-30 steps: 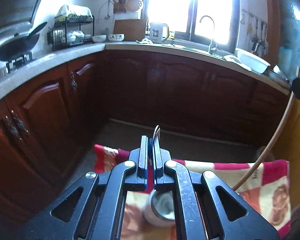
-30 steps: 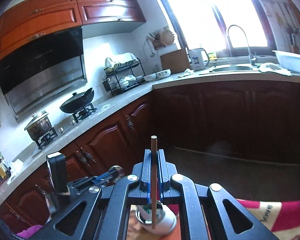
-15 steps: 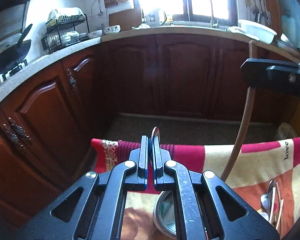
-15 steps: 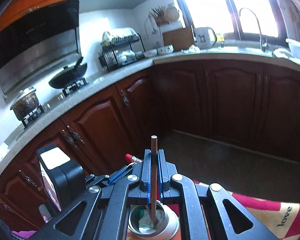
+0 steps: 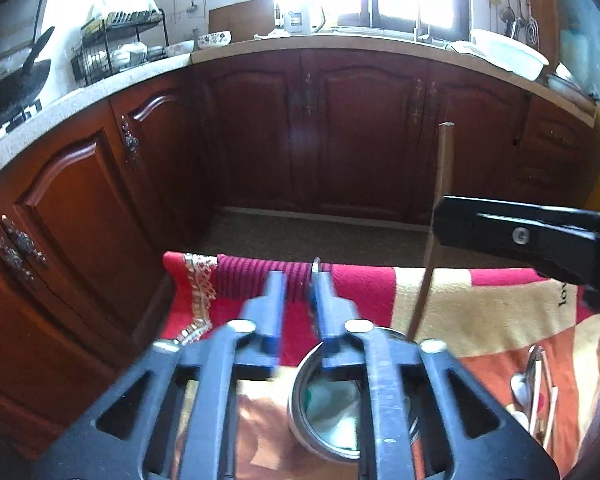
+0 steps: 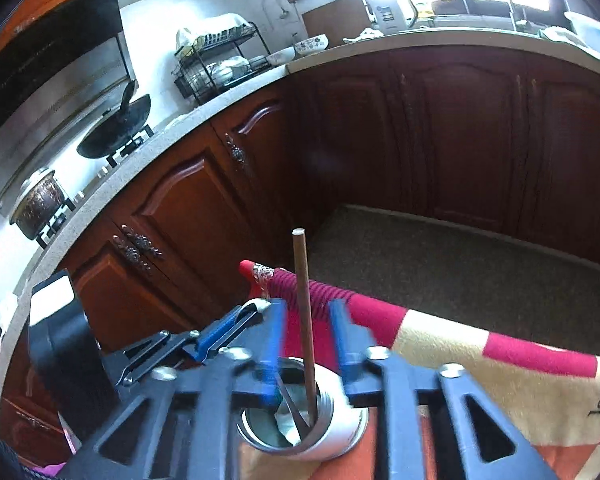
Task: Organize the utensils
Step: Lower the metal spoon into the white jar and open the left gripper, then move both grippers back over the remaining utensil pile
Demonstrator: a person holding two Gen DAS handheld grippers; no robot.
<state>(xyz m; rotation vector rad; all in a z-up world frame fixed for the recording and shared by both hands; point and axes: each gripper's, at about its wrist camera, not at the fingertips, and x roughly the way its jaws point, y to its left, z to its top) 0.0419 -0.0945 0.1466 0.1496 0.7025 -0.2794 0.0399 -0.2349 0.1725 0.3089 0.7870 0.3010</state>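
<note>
Both grippers' fingers (image 6: 274, 340) newly parted; chopstick (image 6: 304, 312) released into cup (image 6: 340, 432).

The right gripper (image 6: 306, 320) has just been opening; its jaws stand apart around a brown chopstick (image 6: 302, 300) standing in the metal cup (image 6: 332, 436), untouched.

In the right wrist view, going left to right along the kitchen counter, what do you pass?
Lidded dark pot on the stove → black wok → black wire dish rack → floral ceramic bowl → white electric kettle.
</note>
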